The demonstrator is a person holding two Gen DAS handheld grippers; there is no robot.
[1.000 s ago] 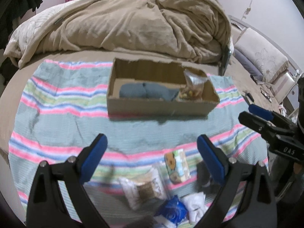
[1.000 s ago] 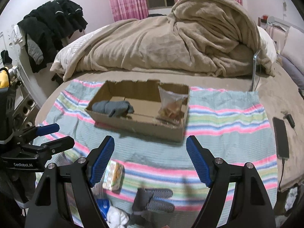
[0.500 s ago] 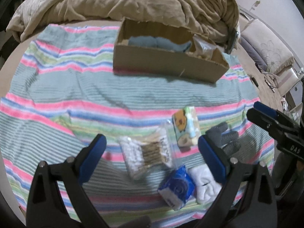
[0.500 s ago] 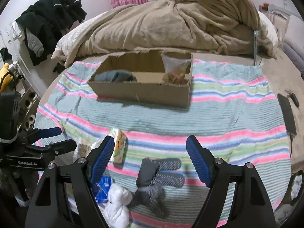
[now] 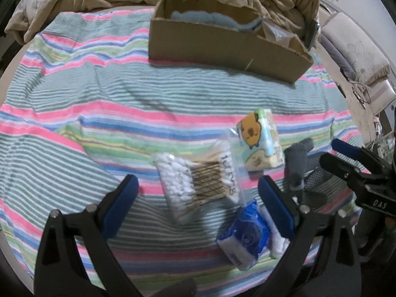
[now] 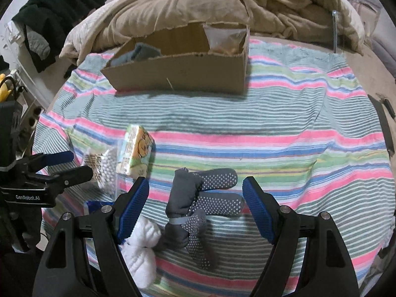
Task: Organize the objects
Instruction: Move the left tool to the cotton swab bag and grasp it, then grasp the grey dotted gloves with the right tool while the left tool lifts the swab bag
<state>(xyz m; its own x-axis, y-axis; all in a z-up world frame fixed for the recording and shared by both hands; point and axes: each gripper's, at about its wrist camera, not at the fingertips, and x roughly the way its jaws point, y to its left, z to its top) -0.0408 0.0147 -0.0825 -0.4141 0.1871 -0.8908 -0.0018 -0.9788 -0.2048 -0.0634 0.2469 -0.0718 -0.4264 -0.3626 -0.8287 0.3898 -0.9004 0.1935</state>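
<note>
Currently both grippers hover spread and empty: left gripper (image 5: 198, 198) over the cotton-swab bag (image 5: 198, 180), right gripper (image 6: 195, 208) over grey socks (image 6: 200, 203), lower centre. Pick-up step; next, descend, close, carry to cardboard box (image 6: 178, 74), upper frame.

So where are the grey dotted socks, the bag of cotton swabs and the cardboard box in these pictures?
grey dotted socks (image 6: 198, 205): right wrist view, on the folded grey middle of the bundle.
bag of cotton swabs (image 5: 198, 180): left wrist view, on the swab sticks at the bag's middle.
cardboard box (image 6: 183, 71): right wrist view, on its near outer wall.
</note>
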